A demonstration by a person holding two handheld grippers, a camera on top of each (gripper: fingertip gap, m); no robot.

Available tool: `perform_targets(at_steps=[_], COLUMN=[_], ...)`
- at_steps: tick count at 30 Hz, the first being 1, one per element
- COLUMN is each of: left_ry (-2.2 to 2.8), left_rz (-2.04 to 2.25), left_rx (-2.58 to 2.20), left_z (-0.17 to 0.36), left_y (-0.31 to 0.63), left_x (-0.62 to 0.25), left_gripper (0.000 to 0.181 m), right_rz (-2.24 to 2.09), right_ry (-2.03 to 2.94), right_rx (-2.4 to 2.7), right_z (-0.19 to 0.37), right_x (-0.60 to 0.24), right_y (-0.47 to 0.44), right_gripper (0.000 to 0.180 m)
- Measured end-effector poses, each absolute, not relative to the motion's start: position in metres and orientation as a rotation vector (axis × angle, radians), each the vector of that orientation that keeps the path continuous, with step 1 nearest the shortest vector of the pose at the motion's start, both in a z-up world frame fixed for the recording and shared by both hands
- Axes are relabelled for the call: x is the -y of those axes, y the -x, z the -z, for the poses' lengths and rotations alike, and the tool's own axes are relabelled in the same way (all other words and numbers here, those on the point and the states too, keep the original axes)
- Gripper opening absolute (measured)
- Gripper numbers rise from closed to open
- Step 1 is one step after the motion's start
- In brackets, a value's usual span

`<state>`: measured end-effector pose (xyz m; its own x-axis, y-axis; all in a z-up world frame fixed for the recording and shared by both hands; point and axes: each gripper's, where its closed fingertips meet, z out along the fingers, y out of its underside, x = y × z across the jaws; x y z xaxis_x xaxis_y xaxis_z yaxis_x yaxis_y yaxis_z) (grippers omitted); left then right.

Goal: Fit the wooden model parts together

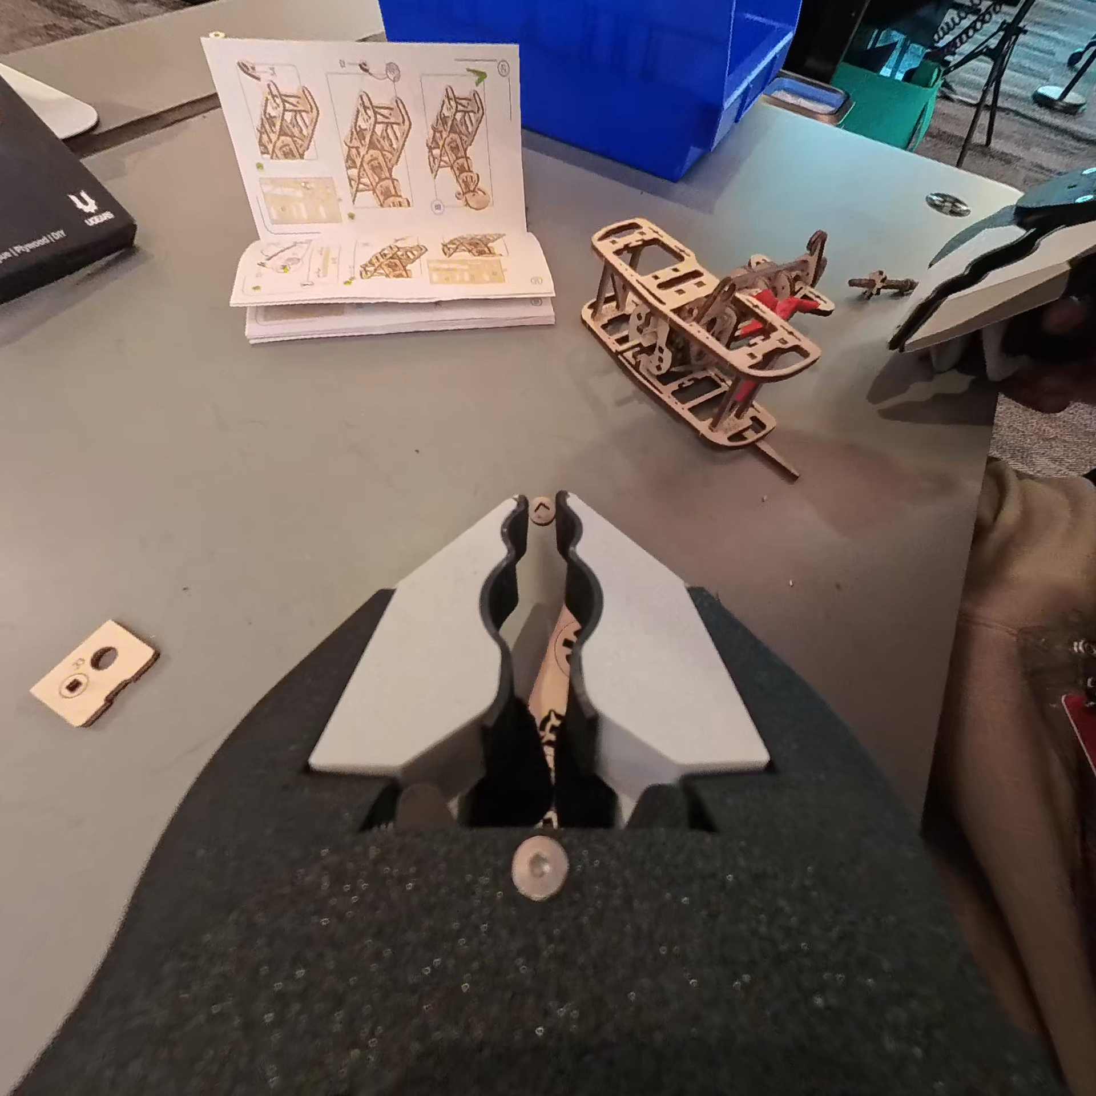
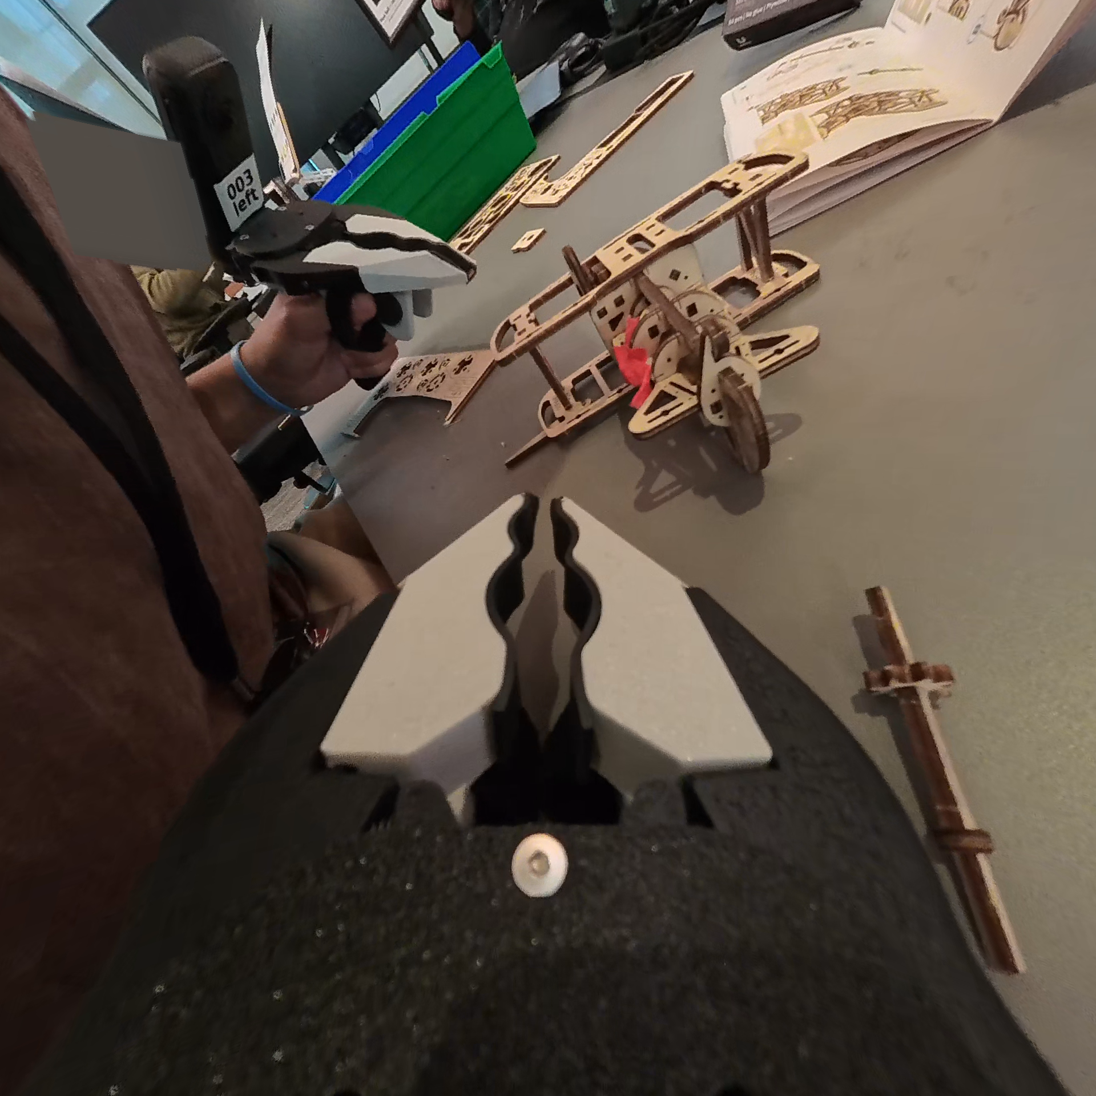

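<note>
Left claw point(image 1: 542, 510): closed down on a small round wooden disc point(image 1: 542, 510), pinched at the very fingertips and held above the grey surface point(image 1: 296, 474); in the right wrist view the same claw point(image 2: 471, 268) is held in a hand point(image 2: 296, 362) off the surface, left of the model.
Right claw point(image 2: 544, 504): fingers nearly together with a thin gap between the tips, nothing held; seen in the left wrist view point(image 1: 895, 343) at the right edge, raised beside the model.
Wooden biplane model point(image 1: 706, 332): rests on the surface to the right of the booklet, red bits at its middle, between the two claws.
Axle piece point(image 2: 925, 765): dark wooden rod with a cross part, lies on the surface right of the right claw, apart from the model.
Small cut-out plate point(image 1: 95, 673): lies flat, far left of the left claw.
Instruction booklet point(image 1: 379, 196): propped open behind the model.
Blue bin point(image 1: 593, 77): at the back edge.
Black box point(image 1: 53, 219): far left.
</note>
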<state>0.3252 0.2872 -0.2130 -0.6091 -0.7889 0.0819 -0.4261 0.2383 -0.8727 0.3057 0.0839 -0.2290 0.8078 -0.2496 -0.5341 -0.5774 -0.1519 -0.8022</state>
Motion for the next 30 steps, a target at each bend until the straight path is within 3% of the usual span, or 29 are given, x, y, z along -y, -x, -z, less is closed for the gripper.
perform_targets(at_steps=[30], left_ry=[1.124], left_rz=[1.336], left_rx=[-2.148], left_z=[0.2138], left_y=[-0.3328], left_x=[-0.2819], left_gripper=[0.007], right_rz=[-0.317], right_ry=[1.734], right_rx=[-0.653], right_z=[0.2289], right_x=[-0.0835], right_y=[-0.3070], right_gripper=[0.003])
